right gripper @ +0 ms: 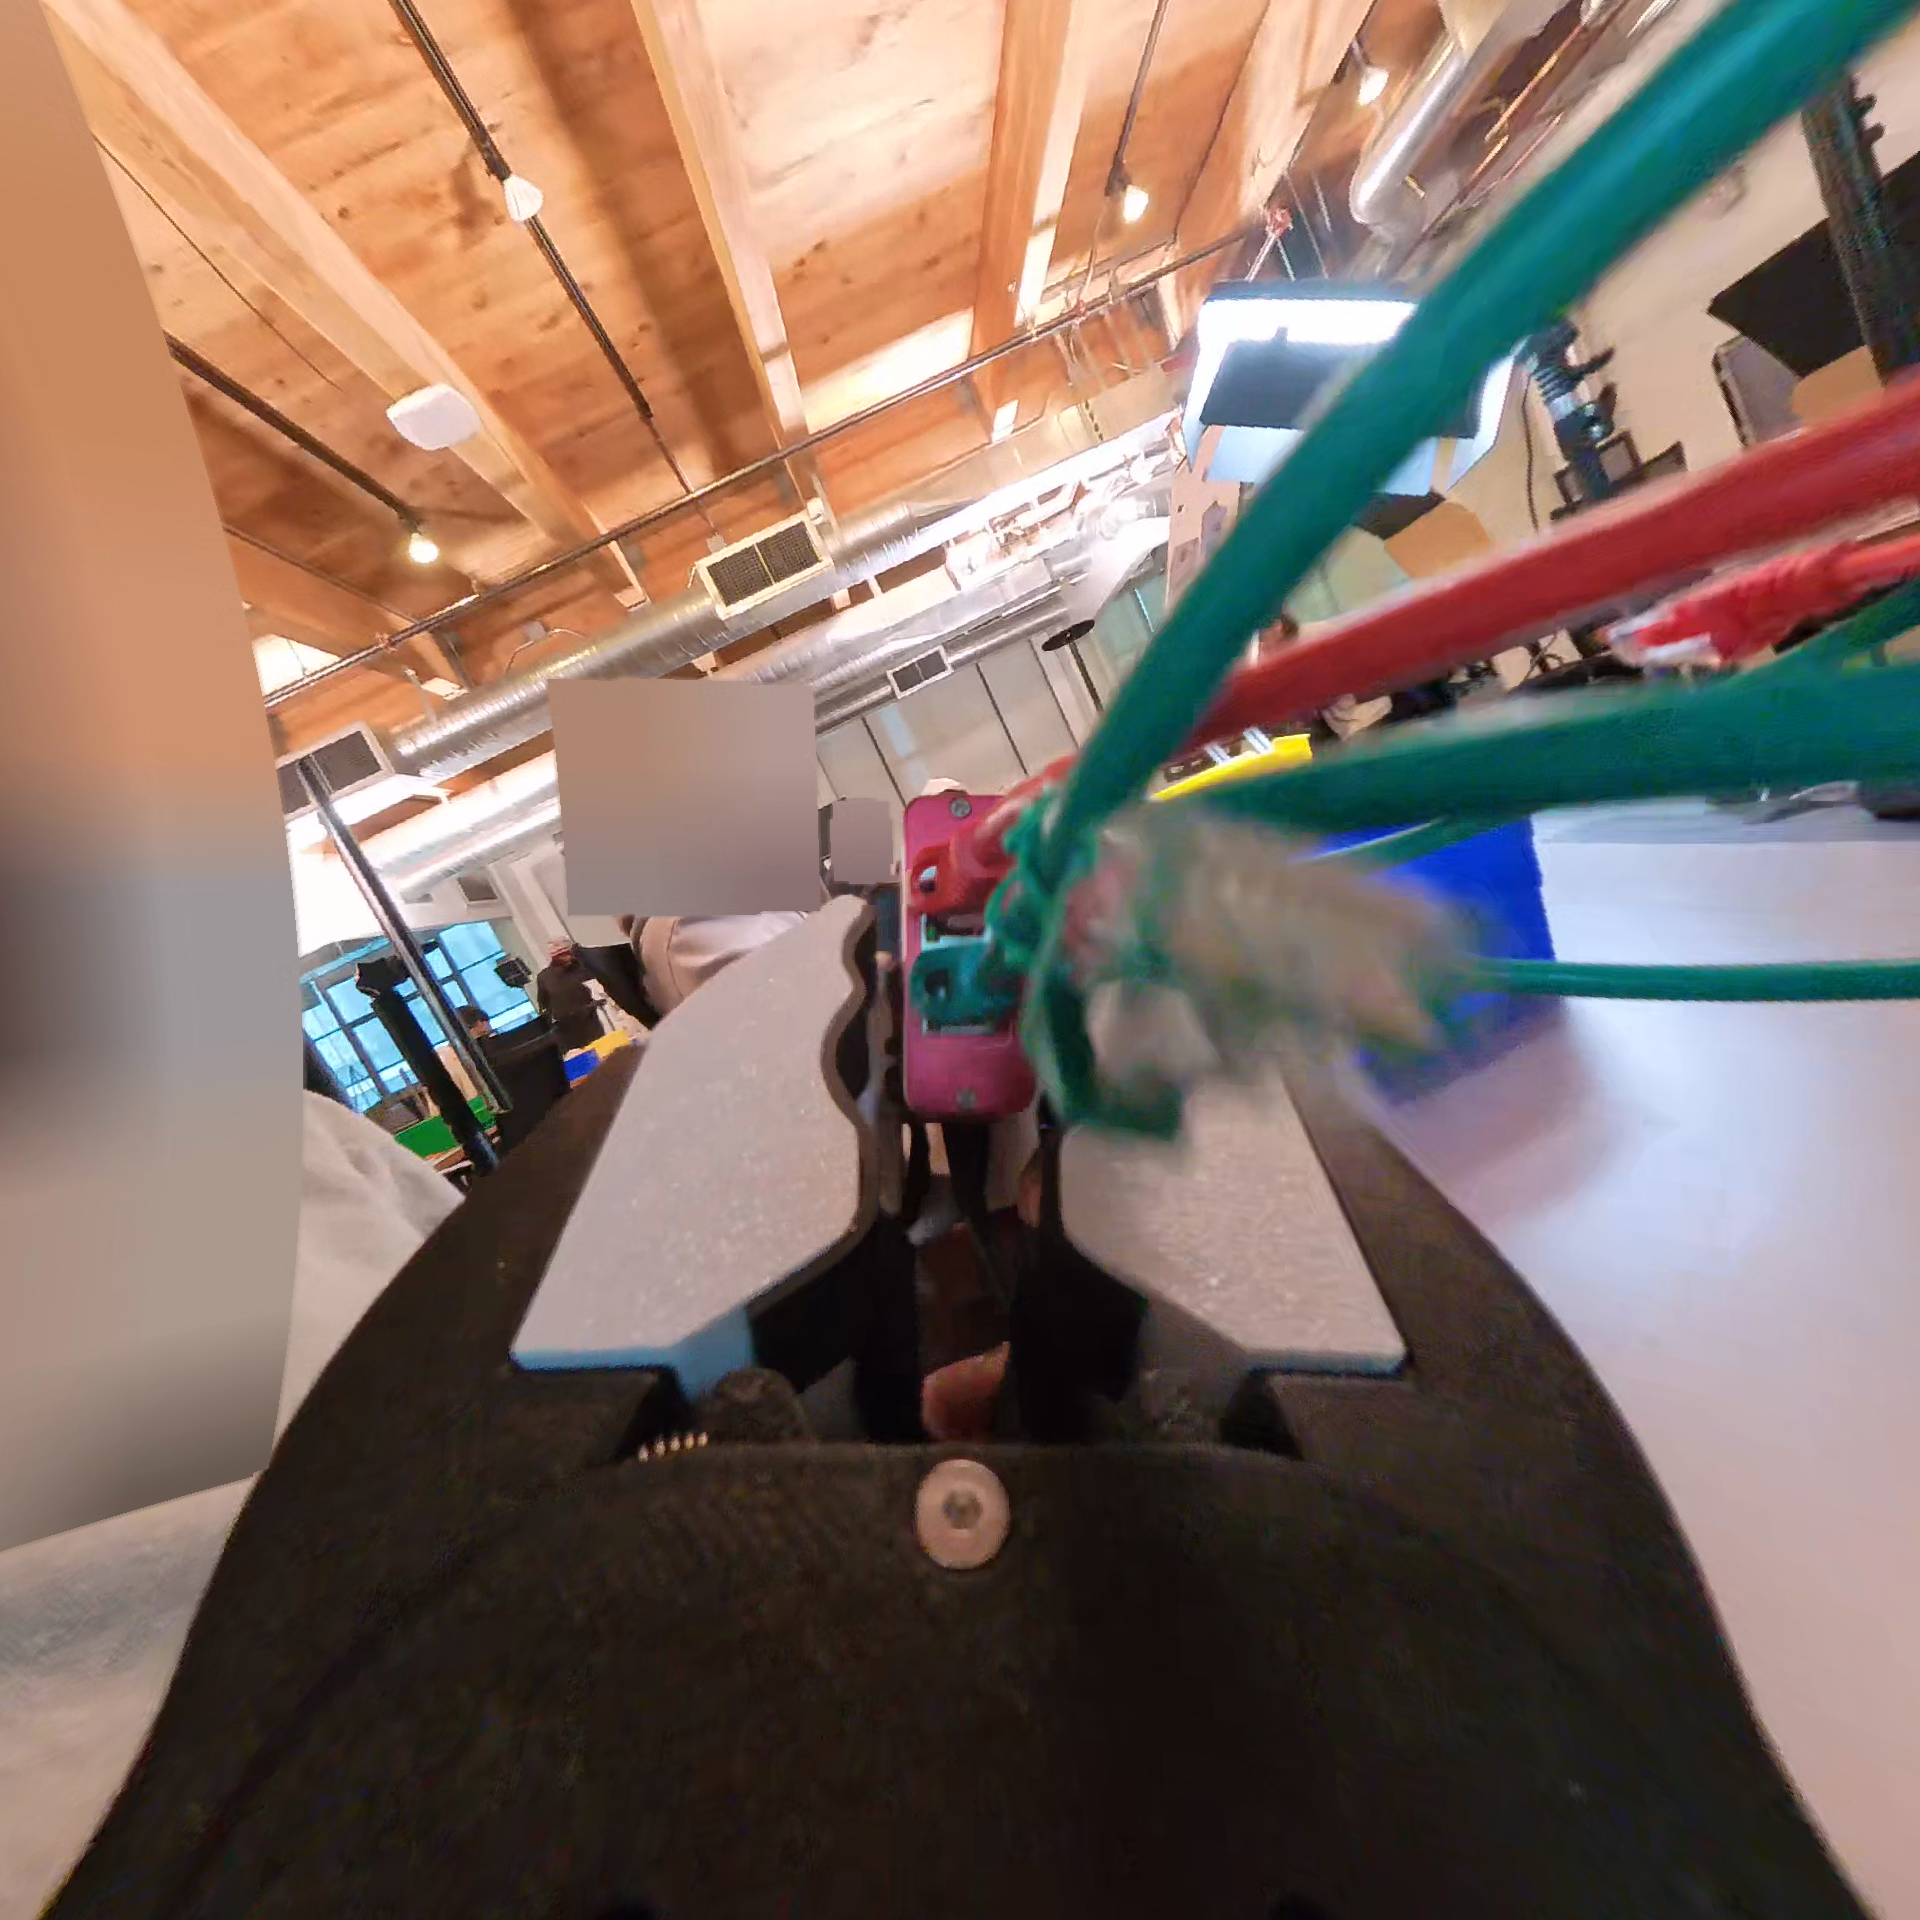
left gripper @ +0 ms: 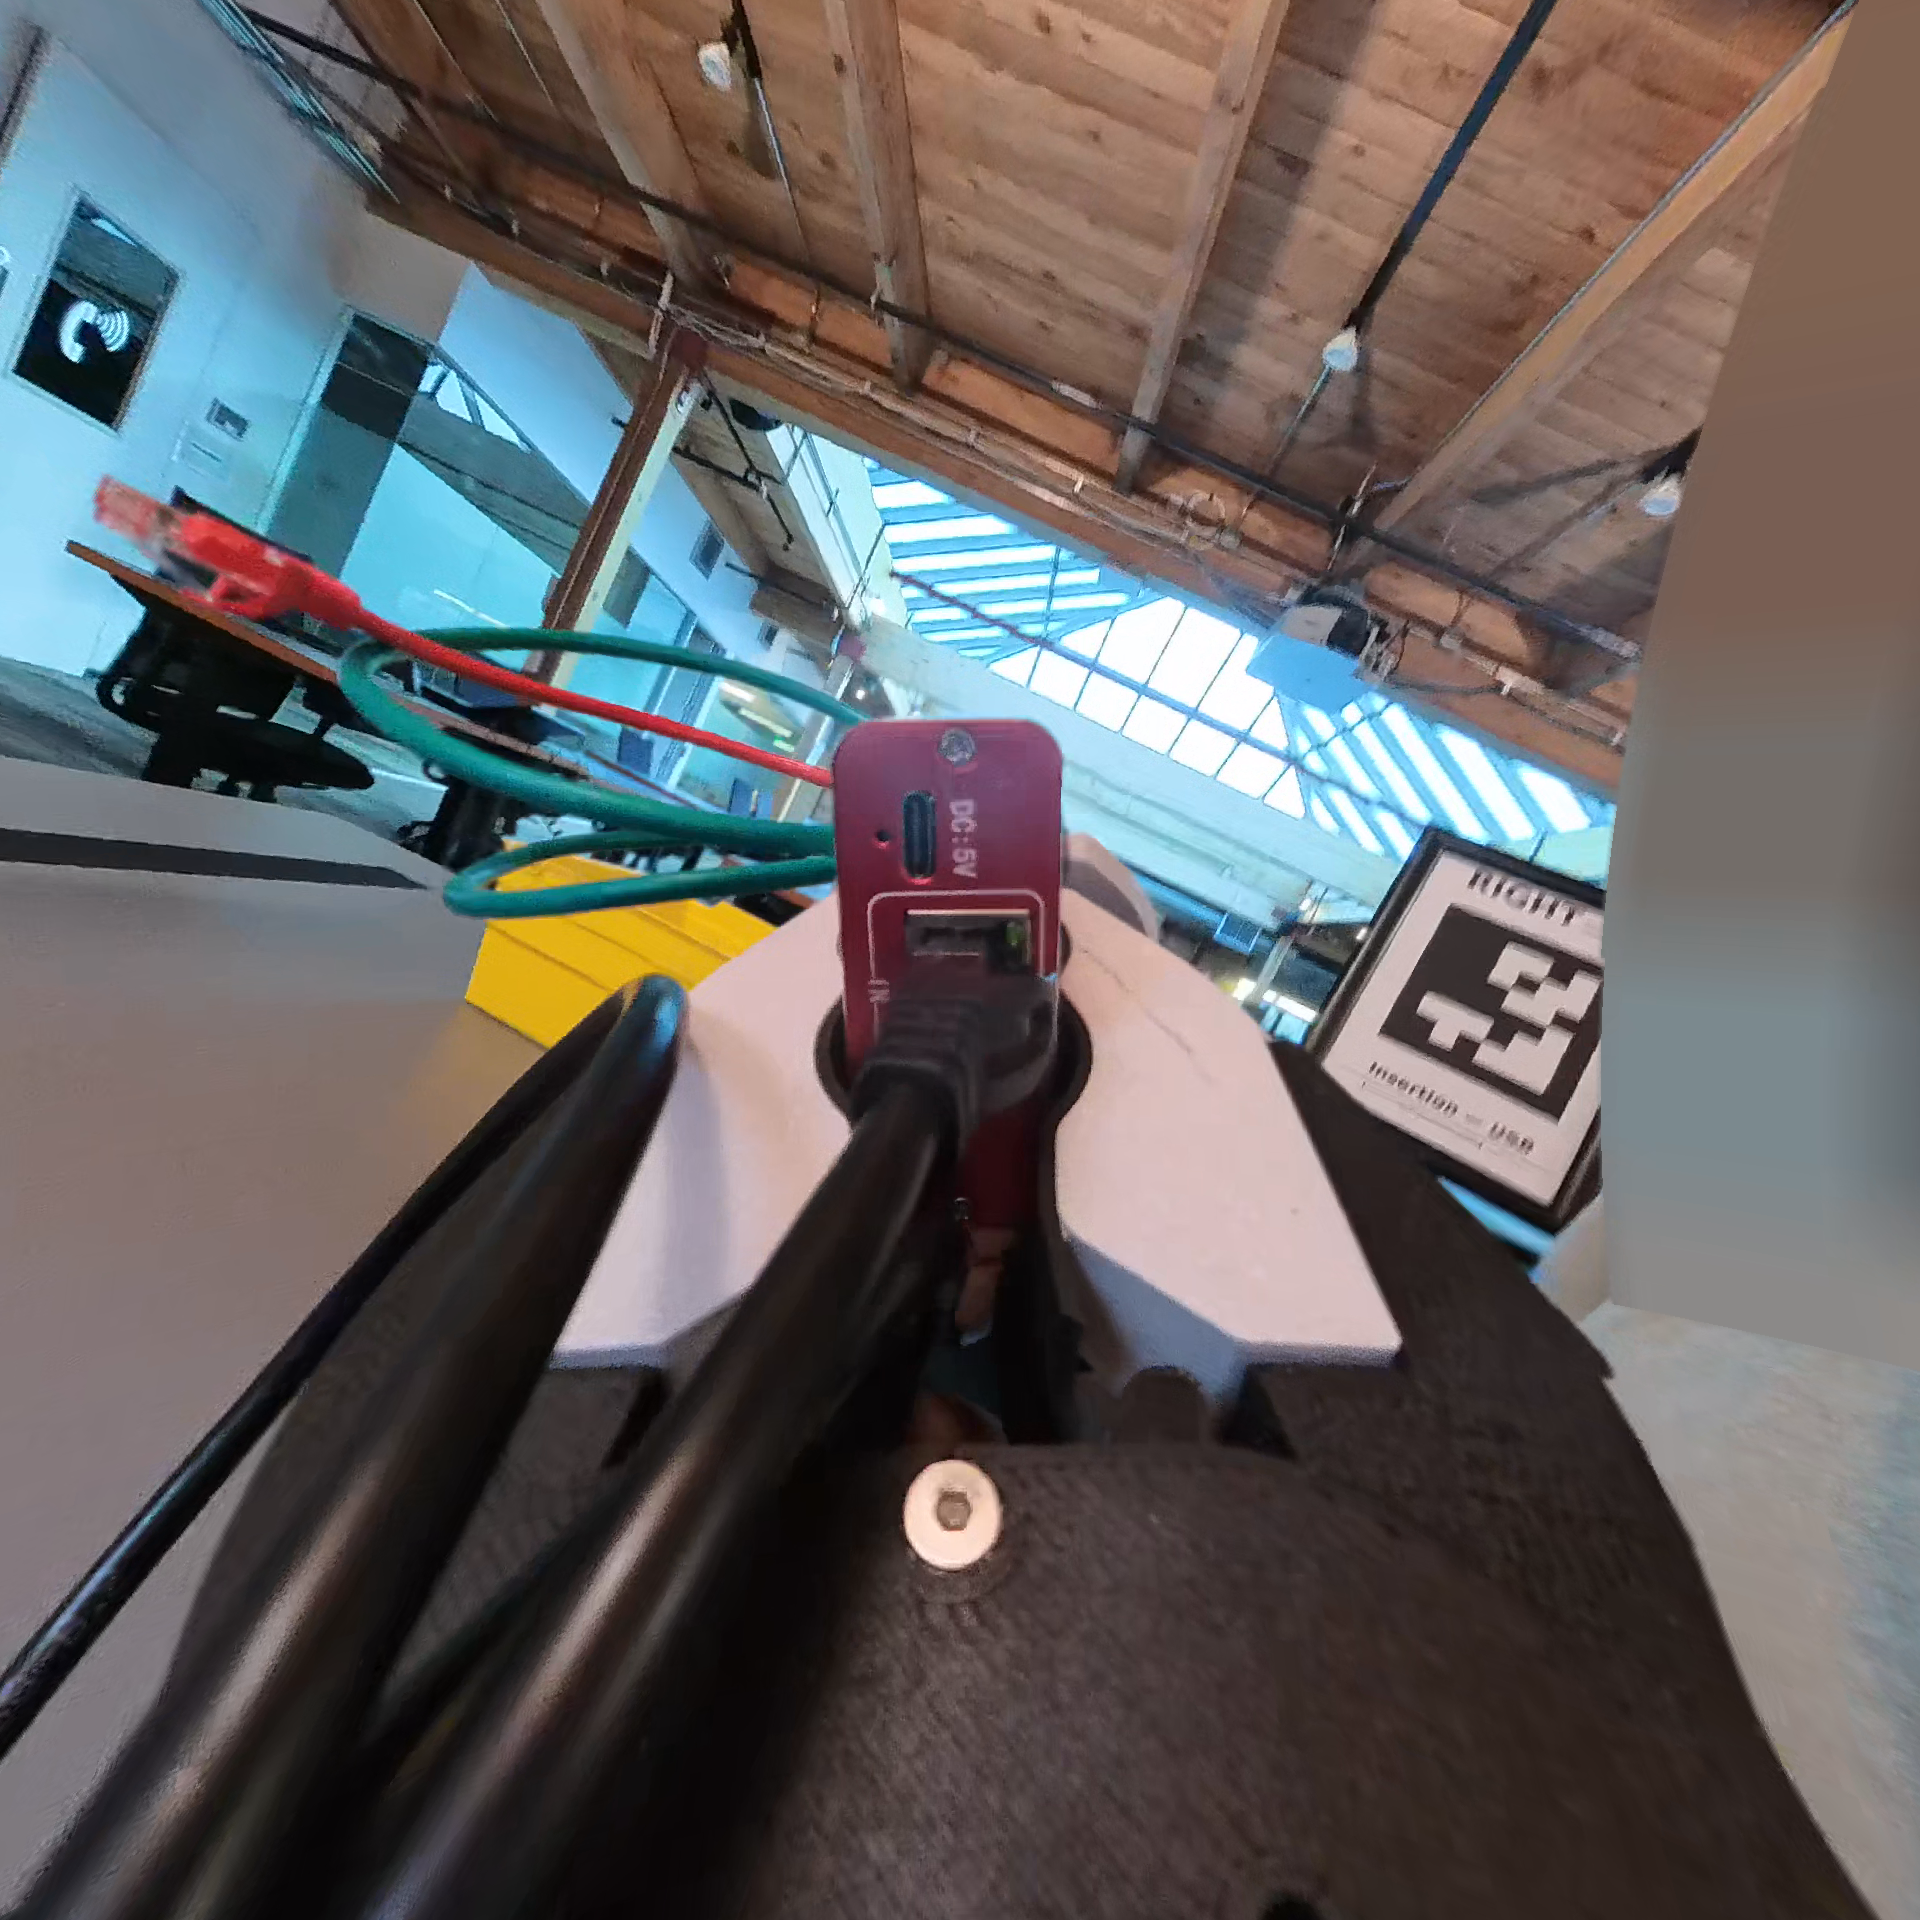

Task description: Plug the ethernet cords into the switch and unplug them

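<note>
My left gripper (left gripper: 951, 1039) is shut on a red switch (left gripper: 945, 831), which stands up between its white fingers (left gripper: 1164, 1143). A black ethernet cord (left gripper: 914, 1049) is plugged into the switch's near port. Green cords (left gripper: 540, 758) and a red cord (left gripper: 623, 707) loop out from behind it, and the red cord's free plug (left gripper: 197, 551) hangs at the upper left. In the right wrist view the switch (right gripper: 961, 1070) shows a red plug (right gripper: 951, 857) and a green plug (right gripper: 951, 982) in its ports. My right gripper (right gripper: 961, 1132) is open just in front of that face. A blurred clear plug on a green cord (right gripper: 1247, 935) lies over its right finger.
A yellow bin (left gripper: 603, 935) and a black-and-white tag placard (left gripper: 1475, 1018) stand on the pale table (left gripper: 208, 1039). In the right wrist view a blue bin (right gripper: 1496, 894) sits on the table (right gripper: 1662, 1195) at the right, and people stand in the background. The tips of both grippers are at nearly the same place.
</note>
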`<state>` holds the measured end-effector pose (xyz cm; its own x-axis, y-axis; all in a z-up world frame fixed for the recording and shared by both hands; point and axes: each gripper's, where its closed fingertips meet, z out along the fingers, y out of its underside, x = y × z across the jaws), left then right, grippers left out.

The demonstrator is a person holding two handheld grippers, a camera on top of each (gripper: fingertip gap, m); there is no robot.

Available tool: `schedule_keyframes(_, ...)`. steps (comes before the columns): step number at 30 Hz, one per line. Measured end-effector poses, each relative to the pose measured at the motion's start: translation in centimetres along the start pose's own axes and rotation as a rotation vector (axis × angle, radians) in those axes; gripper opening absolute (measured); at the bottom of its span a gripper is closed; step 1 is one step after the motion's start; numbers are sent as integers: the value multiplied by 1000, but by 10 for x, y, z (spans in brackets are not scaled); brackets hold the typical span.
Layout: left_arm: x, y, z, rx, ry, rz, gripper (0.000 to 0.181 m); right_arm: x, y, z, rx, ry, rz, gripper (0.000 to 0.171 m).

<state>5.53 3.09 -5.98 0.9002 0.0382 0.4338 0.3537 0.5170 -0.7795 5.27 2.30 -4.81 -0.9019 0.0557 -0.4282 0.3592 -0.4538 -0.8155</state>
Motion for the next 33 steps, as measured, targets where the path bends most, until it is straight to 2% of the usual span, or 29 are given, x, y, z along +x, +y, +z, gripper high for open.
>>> schedule_keyframes(1,-1,-4,-3,23,10,-28,30,1,-1,-4,3,3,-2,34)
schedule_keyframes(4,-3,-10,-8,28,25,-47,30,5,-2,-13,15,39,-26,26)
schedule_keyframes(10,-3,2,-3,-21,1,20,31,4,8,-8,-35,35,-62,20)
schedule_keyframes(19,6,6,-1,-51,45,45,30,-5,12,-15,-129,20,-234,19)
schedule_keyframes(25,11,8,0,-61,64,55,30,-11,10,-19,-120,-58,-161,16)
schedule_keyframes(33,6,6,2,-29,-72,271,29,-2,5,-19,-109,150,-526,21)
